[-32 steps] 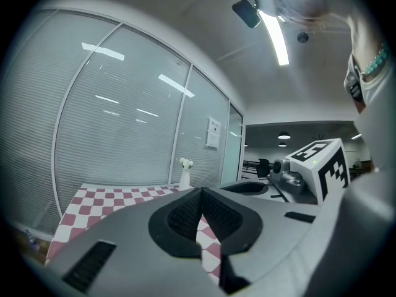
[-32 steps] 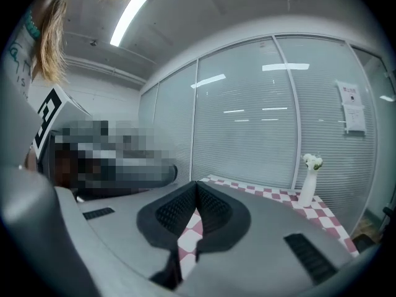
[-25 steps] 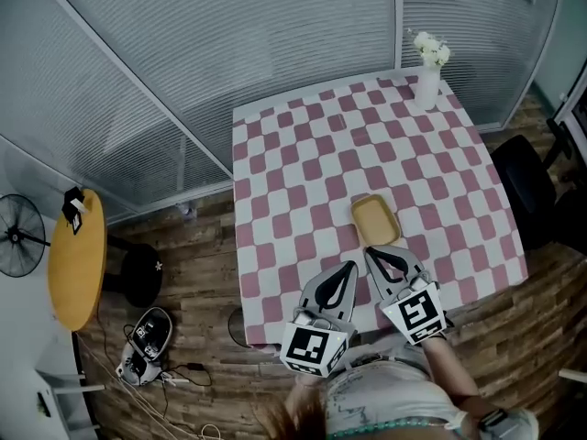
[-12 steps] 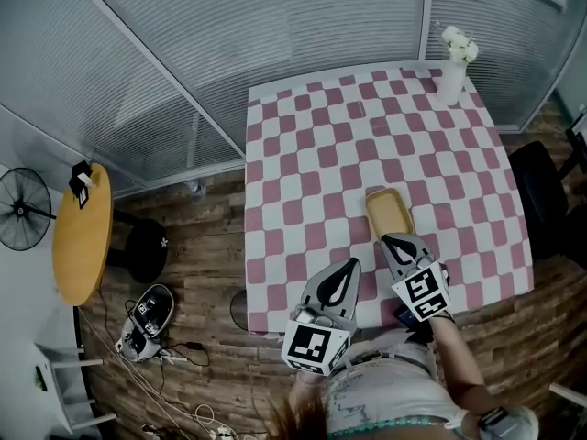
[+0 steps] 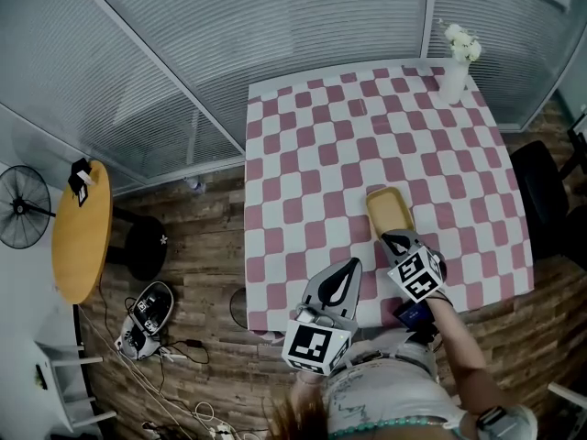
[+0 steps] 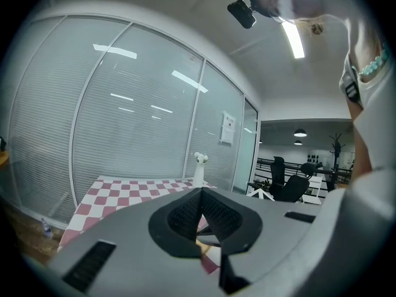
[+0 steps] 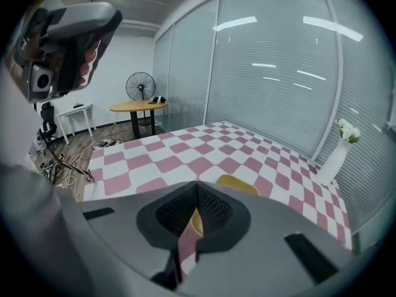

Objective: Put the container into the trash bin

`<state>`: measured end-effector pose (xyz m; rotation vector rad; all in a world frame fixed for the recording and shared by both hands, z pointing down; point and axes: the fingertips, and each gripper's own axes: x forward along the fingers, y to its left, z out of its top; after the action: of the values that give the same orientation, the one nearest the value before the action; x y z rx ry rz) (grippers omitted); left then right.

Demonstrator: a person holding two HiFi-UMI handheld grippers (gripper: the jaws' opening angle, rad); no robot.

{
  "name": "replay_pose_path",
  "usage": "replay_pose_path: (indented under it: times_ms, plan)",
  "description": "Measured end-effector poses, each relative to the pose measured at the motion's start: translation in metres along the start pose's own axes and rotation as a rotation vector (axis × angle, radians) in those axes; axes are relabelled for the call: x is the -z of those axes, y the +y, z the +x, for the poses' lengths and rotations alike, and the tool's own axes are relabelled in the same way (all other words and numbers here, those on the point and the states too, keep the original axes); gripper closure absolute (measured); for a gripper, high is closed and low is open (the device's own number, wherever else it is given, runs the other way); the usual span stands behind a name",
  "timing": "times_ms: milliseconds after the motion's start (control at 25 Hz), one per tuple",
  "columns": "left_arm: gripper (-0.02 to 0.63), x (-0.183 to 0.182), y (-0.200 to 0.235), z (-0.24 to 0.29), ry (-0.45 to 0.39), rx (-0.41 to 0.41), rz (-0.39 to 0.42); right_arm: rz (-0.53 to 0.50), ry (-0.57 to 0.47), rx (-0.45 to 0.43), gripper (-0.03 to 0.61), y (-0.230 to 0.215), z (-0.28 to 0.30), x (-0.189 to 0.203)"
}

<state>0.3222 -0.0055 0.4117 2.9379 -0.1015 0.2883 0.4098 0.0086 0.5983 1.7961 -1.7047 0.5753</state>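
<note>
- Right gripper (image 5: 394,238) has come down since a second ago and tipped more steeply; its tips now sit just short of the near edge of the shallow yellow rectangular plastic container (image 5: 389,211)
- Its jaws are pressed together with nothing between them; in the right gripper view the container shows just past the tips, not touched
- Left gripper (image 5: 347,269) has stayed at the table's near edge, jaws likewise closed and empty
- Container has not shifted on the pink-and-white checked table (image 5: 303,154): it lies in the near right part, inside both the near and right edges
- Judgement: approach under way, pick not begun; the right jaws must part before they can take the rim
- Trash bin not identified; a dark round shape (image 5: 238,308) sits on the floor by the near left corner, and it cannot be told whether that is it
- Room: cloth around the container is bare; the white vase of flowers (image 5: 452,81) stands well apart at the far right corner
- A black office chair (image 5: 537,200) crowds the right edge and a slatted glass partition (image 5: 275,26) backs the far edge; open floor lies off the left edge, before the round yellow side table (image 5: 81,246)
</note>
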Motion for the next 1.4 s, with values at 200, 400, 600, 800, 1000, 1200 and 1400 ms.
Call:
replay_pose_path:
  times_ms: [200, 400, 600, 800, 1000, 1200, 1400]
  plan:
    - [0.607, 0.002, -0.001, 0.001, 0.000, 0.004, -0.002, -0.036, 0.078, -0.039, 0.584, 0.002, 0.022, 0.022]
    - [0.607, 0.004, 0.000, 0.000, 0.016, -0.005, -0.010, -0.083, 0.163, -0.082, 0.583, 0.005, 0.039, 0.041]
    - [0.607, 0.003, 0.002, -0.001, 0.011, -0.018, -0.014, -0.108, 0.240, -0.140, 0.503, 0.012, 0.055, 0.059]
    - [0.607, 0.003, 0.003, -0.003, 0.009, -0.032, -0.011, -0.179, 0.333, -0.163, 0.477, 0.017, 0.072, 0.080]
    - [0.607, 0.002, 0.007, -0.007, 0.008, -0.041, -0.019, -0.238, 0.372, -0.149, 0.517, 0.017, 0.078, 0.085]
    - [0.607, 0.003, 0.009, -0.007, 0.003, -0.037, -0.019, -0.257, 0.383, -0.145, 0.551, 0.019, 0.081, 0.086]
    - [0.607, 0.001, 0.008, -0.009, -0.005, -0.031, -0.005, -0.218, 0.364, -0.147, 0.557, 0.018, 0.073, 0.083]
